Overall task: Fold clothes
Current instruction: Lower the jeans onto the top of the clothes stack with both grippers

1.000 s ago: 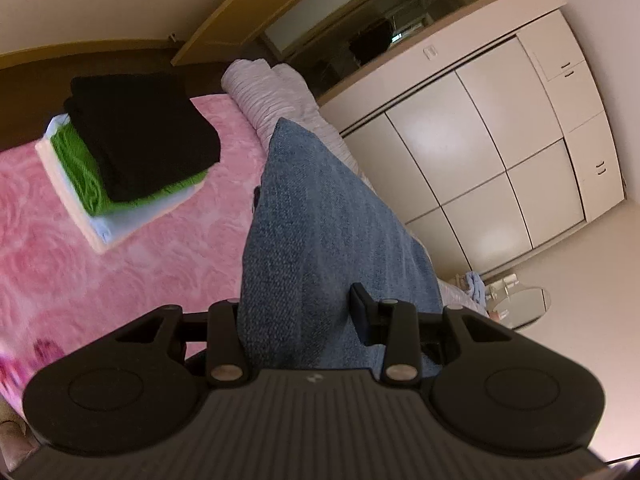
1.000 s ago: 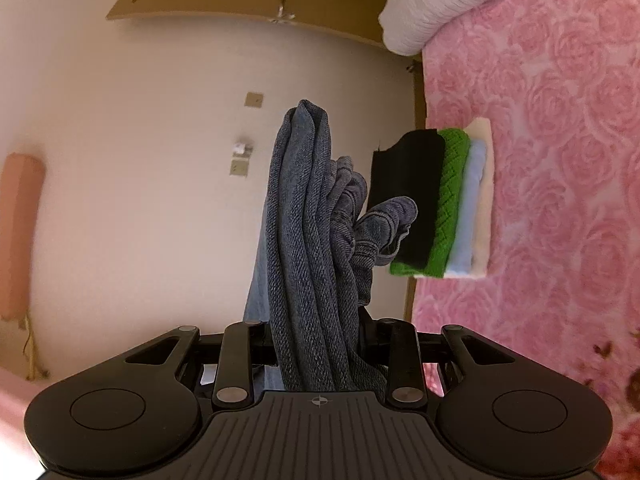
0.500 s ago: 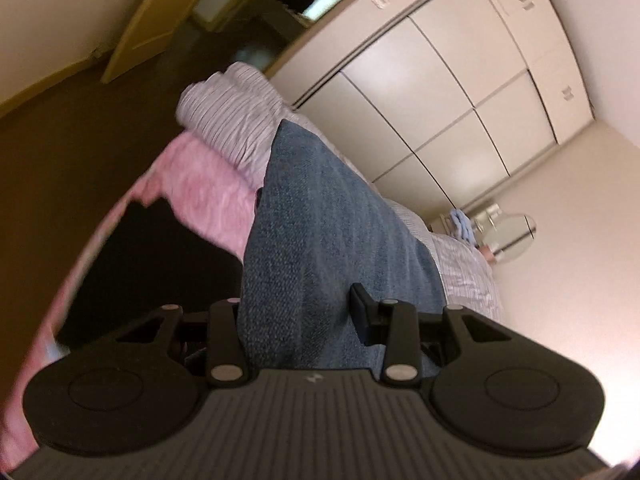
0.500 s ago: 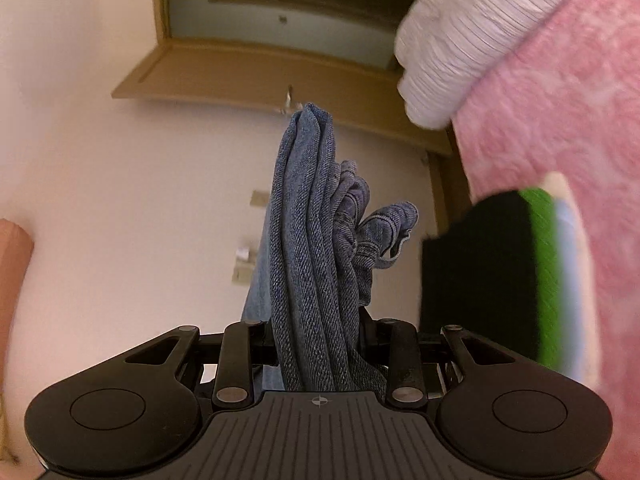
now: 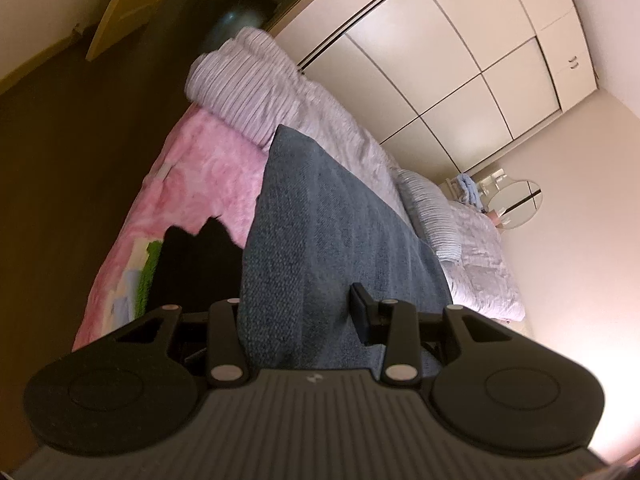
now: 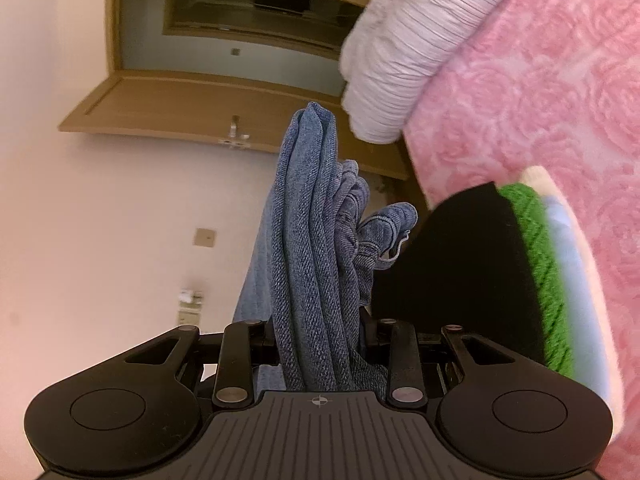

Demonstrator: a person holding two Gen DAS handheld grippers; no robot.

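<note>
Folded blue jeans (image 5: 320, 240) are held between both grippers, above the pink rose-patterned bed cover (image 5: 200, 168). My left gripper (image 5: 298, 312) is shut on one end of the jeans. My right gripper (image 6: 318, 336) is shut on the other end, where several denim layers (image 6: 312, 240) bunch up. A stack of folded clothes, black (image 6: 460, 260) on top, then green (image 6: 540, 248), pale blue and white, lies on the cover close beside the jeans. The stack also shows in the left wrist view (image 5: 188, 264), just under the jeans' edge.
A rolled striped white duvet (image 5: 256, 88) lies on the bed beyond the stack. Dark floor (image 5: 60, 160) runs along the bed's edge. White wardrobe doors (image 5: 460, 60) and a small round table (image 5: 512, 200) stand behind. A wooden door (image 6: 200, 100) is in the right wrist view.
Both grippers have carried the jeans toward the stack of folded clothes, which now lies much closer and partly under the jeans. Both grips are unchanged.
</note>
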